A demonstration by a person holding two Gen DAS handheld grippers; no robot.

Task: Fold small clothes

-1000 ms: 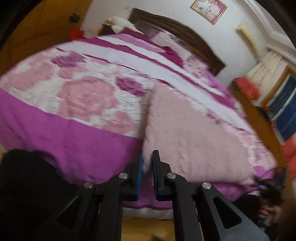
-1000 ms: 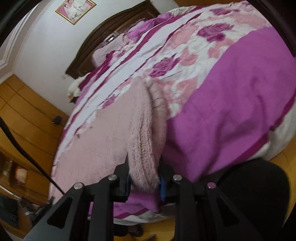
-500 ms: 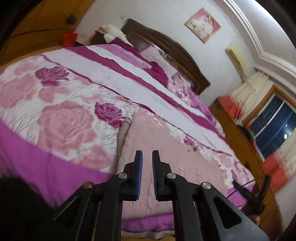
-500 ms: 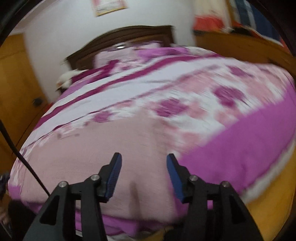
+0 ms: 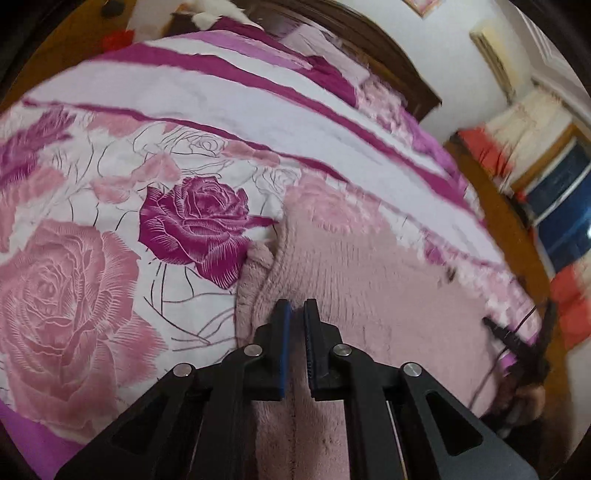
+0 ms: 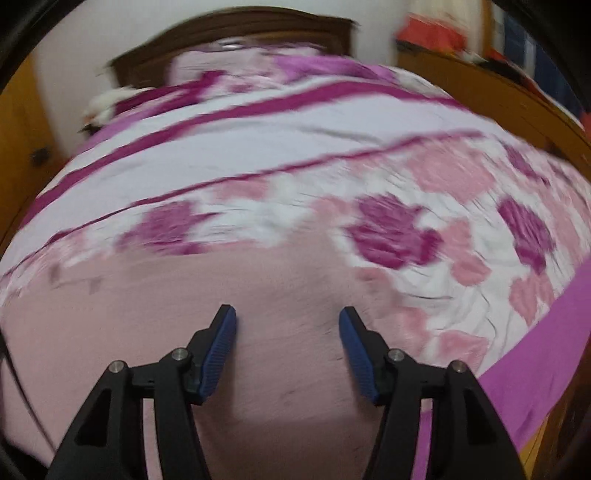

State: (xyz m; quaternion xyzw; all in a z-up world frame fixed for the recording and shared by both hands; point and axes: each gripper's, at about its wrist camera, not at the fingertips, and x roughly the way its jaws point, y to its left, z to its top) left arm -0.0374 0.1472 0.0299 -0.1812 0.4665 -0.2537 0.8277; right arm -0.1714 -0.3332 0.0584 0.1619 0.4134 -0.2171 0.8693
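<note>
A pale pink fuzzy garment (image 5: 369, 288) lies flat on the rose-patterned bedspread (image 5: 110, 221). Its left edge is doubled over into a thick fold (image 5: 255, 273). My left gripper (image 5: 296, 308) hovers over the garment just right of that fold, shut, with nothing seen in its grip. In the blurred right wrist view the same garment (image 6: 258, 295) spreads under my right gripper (image 6: 287, 317). Its jaws are opening, and nothing is between the blue pads (image 6: 221, 343).
The bedspread (image 6: 295, 155) runs back to a dark wooden headboard (image 6: 236, 29). A magenta border (image 6: 535, 369) marks the bed's near edge. A hand with a dark tool and cable (image 5: 517, 339) shows at the garment's right side. A window (image 5: 561, 206) is far right.
My right gripper let go of the knitted fold and opened wide. Both grippers moved from the bed's near edge to over the garment.
</note>
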